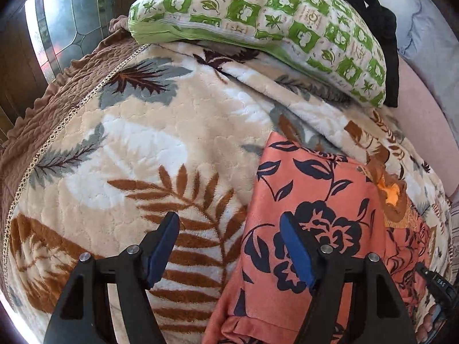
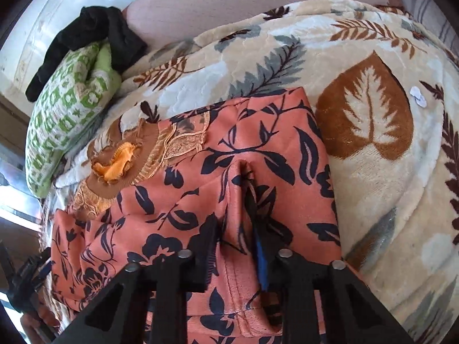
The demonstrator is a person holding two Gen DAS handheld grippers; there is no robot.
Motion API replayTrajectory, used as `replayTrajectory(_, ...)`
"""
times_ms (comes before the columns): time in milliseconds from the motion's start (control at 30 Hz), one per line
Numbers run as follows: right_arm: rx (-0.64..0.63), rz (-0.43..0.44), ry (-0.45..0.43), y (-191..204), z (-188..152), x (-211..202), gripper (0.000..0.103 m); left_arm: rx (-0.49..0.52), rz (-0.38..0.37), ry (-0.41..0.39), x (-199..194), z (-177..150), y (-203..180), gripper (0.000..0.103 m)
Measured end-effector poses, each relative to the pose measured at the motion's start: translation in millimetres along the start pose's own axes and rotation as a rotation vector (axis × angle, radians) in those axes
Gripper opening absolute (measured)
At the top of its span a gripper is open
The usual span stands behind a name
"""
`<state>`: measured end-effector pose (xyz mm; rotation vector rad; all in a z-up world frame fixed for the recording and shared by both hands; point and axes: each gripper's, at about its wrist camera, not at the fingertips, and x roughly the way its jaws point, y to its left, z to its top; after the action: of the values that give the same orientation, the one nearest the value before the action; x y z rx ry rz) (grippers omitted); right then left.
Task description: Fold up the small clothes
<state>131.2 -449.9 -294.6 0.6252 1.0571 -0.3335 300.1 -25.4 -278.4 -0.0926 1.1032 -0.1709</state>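
1. Left wrist view takes in the bed, covered by a cream blanket (image 1: 137, 132) with brown and grey leaf prints, and a brown quilted cover (image 1: 57, 86) showing along its far left edge.
2. A green-and-white checked pillow (image 1: 258, 20) lies at the head of the blanket, with a black cloth (image 1: 387, 43) bunched behind it.
3. An orange garment (image 2: 229, 149) with a dark floral print lies flat on the blanket, below the pillow; its lace neckline (image 2: 120, 166) points toward the pillow.
4. The right claw (image 2: 238, 229) presses down on the garment's near part, jaws drawn in on a raised ridge of the orange fabric pinched between them.
5. The left claw (image 1: 229, 246) hangs with its jaws spread apart and nothing between them, one blue pad (image 1: 160, 255) over bare blanket, the other over the garment's left edge.
6. A small white scrap (image 2: 417, 94) sits on the blanket, well apart from the garment.
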Motion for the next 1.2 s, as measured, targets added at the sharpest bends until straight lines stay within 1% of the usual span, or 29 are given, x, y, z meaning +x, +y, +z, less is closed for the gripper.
replayTrajectory(33,-0.037,-0.013,-0.013,8.1,-1.6,-2.6,0.010,0.011,0.006,0.005,2.4,-0.5,-3.1,0.072)
replayTrajectory(67,-0.069,-0.032,-0.048,16.2,-2.7,-8.9,0.010,0.016,0.005,0.009,3.8,-1.2,-5.2,0.072)
replayTrajectory(167,-0.138,-0.083,-0.211,33.0,-0.8,-39.9,0.009,0.025,-0.001,0.004,2.8,-1.9,-12.6,0.072)
replayTrajectory(233,-0.133,-0.120,-0.285,32.4,3.4,-54.8,0.009,0.046,0.012,-0.007,1.0,-3.1,-19.7,0.073)
replayTrajectory(300,-0.094,-0.174,-0.318,21.8,8.5,-57.9,0.009,0.086,0.024,-0.013,2.2,-6.4,-28.6,0.073)
replayTrajectory(333,-0.069,-0.196,-0.305,12.7,12.2,-53.1,0.009,0.105,0.034,-0.015,3.9,-8.4,-32.8,0.073)
replayTrajectory(367,-0.048,-0.194,-0.259,3.7,14.9,-43.0,0.012,0.124,0.053,-0.014,6.1,-10.6,-36.6,0.073)
replayTrajectory(433,0.002,-0.153,-0.061,-13.8,17.9,-8.6,0.014,0.162,0.087,-0.008,10.5,-13.7,-41.6,0.073)
replayTrajectory(467,0.048,-0.126,0.000,-22.7,16.2,1.5,0.016,0.168,0.093,-0.008,10.0,-13.8,-42.0,0.073)
replayTrajectory(500,0.088,-0.100,-0.022,-28.9,16.5,-2.4,0.017,0.163,0.092,-0.010,7.6,-13.1,-41.2,0.073)
replayTrajectory(533,0.108,-0.088,-0.030,-31.2,19.0,-9.5,0.020,0.154,0.086,-0.016,4.1,-12.2,-40.4,0.073)
replayTrajectory(567,0.111,-0.082,-0.047,-31.4,22.9,-19.1,0.021,0.150,0.075,-0.025,0.0,-11.8,-40.5,0.073)
replayTrajectory(600,0.113,-0.066,-0.097,-31.5,25.4,-31.7,0.023,0.151,0.062,-0.038,-3.9,-11.9,-41.9,0.073)
replayTrajectory(667,0.118,-0.011,-0.212,-30.1,24.6,-55.7,0.034,0.171,0.025,-0.065,-11.9,-13.3,-49.7,0.073)
replayTrajectory(700,0.106,0.030,-0.229,-27.1,23.7,-60.9,0.034,0.188,-0.001,-0.077,-15.8,-14.6,-55.4,0.073)
replayTrajectory(733,0.086,0.073,-0.213,-21.4,24.5,-60.6,0.034,0.209,-0.030,-0.089,-19.5,-16.8,-61.9,0.073)
replayTrajectory(767,0.065,0.112,-0.179,-15.8,24.7,-57.0,0.034,0.232,-0.056,-0.097,-22.0,-19.3,-68.5,0.073)
replayTrajectory(800,0.050,0.135,-0.147,-9.8,24.7,-50.8,0.034,0.255,-0.073,-0.096,-22.4,-22.3,-75.1,0.074)
replayTrajectory(833,0.035,0.137,-0.115,-4.3,23.0,-43.0,0.034,0.281,-0.078,-0.086,-20.0,-25.5,-82.1,0.074)
replayTrajectory(867,0.017,0.114,-0.065,0.8,20.7,-31.5,0.034,0.312,-0.067,-0.064,-13.9,-29.3,-88.3,0.074)
replayTrajectory(933,-0.003,0.020,0.084,3.2,10.8,2.0,0.033,0.374,-0.001,0.013,8.2,-37.8,-96.9,0.074)
replayTrajectory(967,-0.002,-0.001,0.116,1.4,7.6,13.1,0.033,0.397,0.033,0.029,16.3,-41.6,-98.3,0.075)
replayTrajectory(1000,-0.010,-0.001,0.083,2.8,7.2,10.0,0.033,0.407,0.047,0.004,14.6,-42.9,-99.1,0.078)
replayTrajectory(1033,-0.023,-0.005,0.074,6.3,8.5,4.8,0.034,0.408,0.046,-0.001,10.9,-42.0,-100.3,0.078)
replayTrajectory(1067,-0.035,0.018,0.063,10.9,10.2,-1.8,0.034,0.401,0.027,-0.001,6.6,-39.9,-100.9,0.078)
replayTrajectory(1133,-0.058,0.114,0.022,21.7,9.2,-14.2,0.034,0.367,-0.063,-0.028,-3.6,-37.5,-100.2,0.078)
replayTrajectory(1200,-0.095,0.170,0.023,37.7,3.7,-16.7,0.034,0.352,-0.128,-0.023,-9.2,-38.8,-105.3,0.078)
